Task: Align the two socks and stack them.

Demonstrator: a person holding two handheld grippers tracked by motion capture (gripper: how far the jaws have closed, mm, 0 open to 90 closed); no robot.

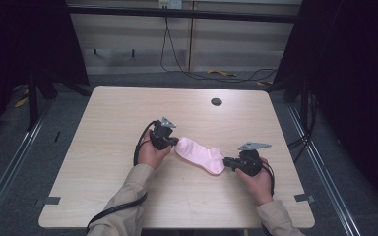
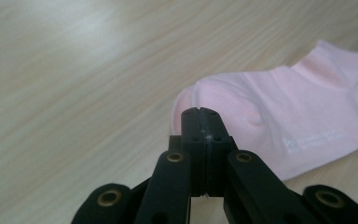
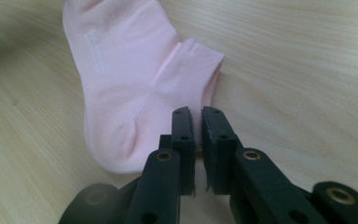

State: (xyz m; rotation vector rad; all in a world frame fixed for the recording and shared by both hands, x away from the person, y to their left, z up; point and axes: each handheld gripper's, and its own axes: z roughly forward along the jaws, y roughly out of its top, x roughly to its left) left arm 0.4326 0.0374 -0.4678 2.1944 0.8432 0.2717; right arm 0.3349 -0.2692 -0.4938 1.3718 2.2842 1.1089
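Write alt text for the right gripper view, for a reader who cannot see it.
A pink ankle sock lies flat on a pale wooden table, and the right gripper pinches its edge between two black jaws that rise from the bottom of the picture. The jaws stand nearly together with a thin strip of pink fabric between them. Faint white lettering marks the sock's far part.

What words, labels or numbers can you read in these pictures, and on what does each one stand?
None can be read.
Pink sock: a small pale printed mark near its edge, too blurred to read.
The same mark in the right gripper view: too faint to read.
Yellow-and-white label on the far wall: too small to read.
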